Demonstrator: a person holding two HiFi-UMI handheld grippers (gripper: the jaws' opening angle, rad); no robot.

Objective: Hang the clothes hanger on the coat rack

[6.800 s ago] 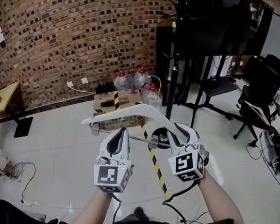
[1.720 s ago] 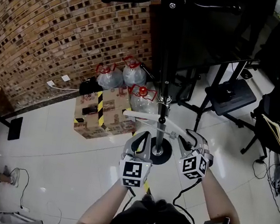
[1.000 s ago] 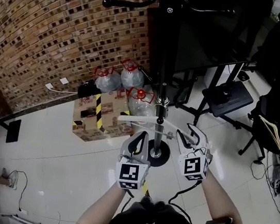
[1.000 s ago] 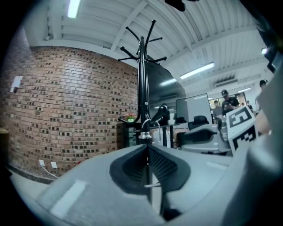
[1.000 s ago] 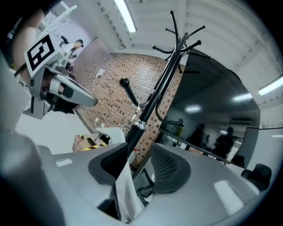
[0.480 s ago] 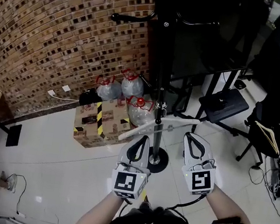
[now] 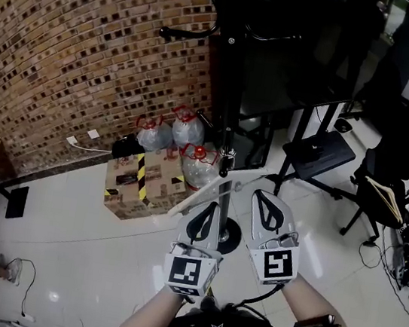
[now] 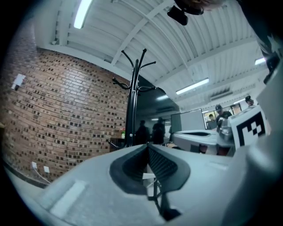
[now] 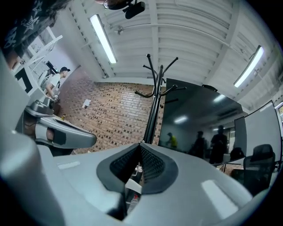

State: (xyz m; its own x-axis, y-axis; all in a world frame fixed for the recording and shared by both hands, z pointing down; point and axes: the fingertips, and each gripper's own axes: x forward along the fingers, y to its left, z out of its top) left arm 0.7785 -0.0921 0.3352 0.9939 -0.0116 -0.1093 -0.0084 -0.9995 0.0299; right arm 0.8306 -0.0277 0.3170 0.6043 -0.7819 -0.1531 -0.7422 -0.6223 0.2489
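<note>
White hanger (image 7: 192, 197) hangs tilted from a low peg on the coat rack (image 7: 230, 86), free of both tongs. The left tongs (image 7: 208, 206) and right tongs (image 7: 261, 195) are closed on nothing. Hanging looks done; only backing away remains.

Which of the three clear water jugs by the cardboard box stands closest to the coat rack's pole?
The front jug, right of the cardboard box and beside the pole; the other two jugs stand further back, behind the box.
</note>
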